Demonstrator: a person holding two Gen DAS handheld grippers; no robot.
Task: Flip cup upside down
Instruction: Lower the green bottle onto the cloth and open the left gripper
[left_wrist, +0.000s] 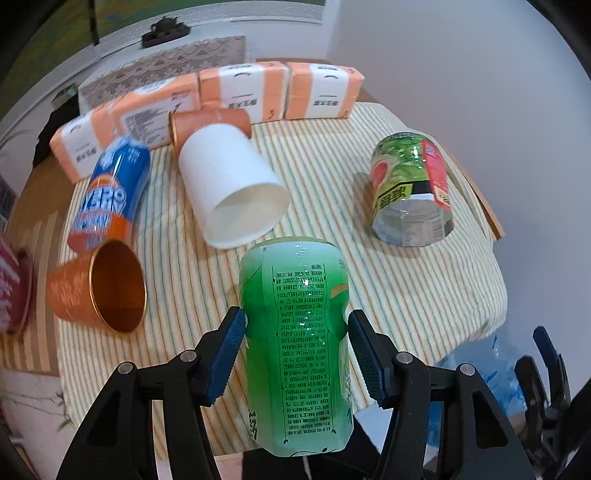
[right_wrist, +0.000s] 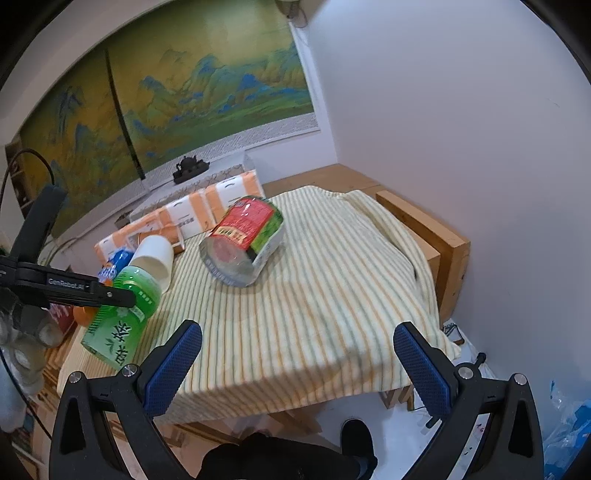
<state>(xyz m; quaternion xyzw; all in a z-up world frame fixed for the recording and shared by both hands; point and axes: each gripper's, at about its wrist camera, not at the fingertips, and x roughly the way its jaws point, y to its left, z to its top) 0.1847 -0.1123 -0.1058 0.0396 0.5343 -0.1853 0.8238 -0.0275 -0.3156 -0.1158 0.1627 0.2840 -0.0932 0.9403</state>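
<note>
My left gripper (left_wrist: 295, 325) is shut on a green cup wrapped in a printed label (left_wrist: 299, 343), held tilted above the striped cloth; it also shows in the right wrist view (right_wrist: 118, 314), gripped by the left gripper's black arm. My right gripper (right_wrist: 297, 339) is open and empty over the cloth's near edge. A white paper cup (left_wrist: 232, 184) lies on its side with its mouth toward me. An orange metal cup (left_wrist: 99, 288) lies on its side at the left. A cup with a green and red label (left_wrist: 410, 188) lies at the right.
A blue and orange labelled cup (left_wrist: 107, 195) lies tilted at the left. Several orange and white tissue packs (left_wrist: 240, 92) line the back of the striped cloth (right_wrist: 332, 295). The wooden table edge (right_wrist: 424, 225) and a white wall are to the right.
</note>
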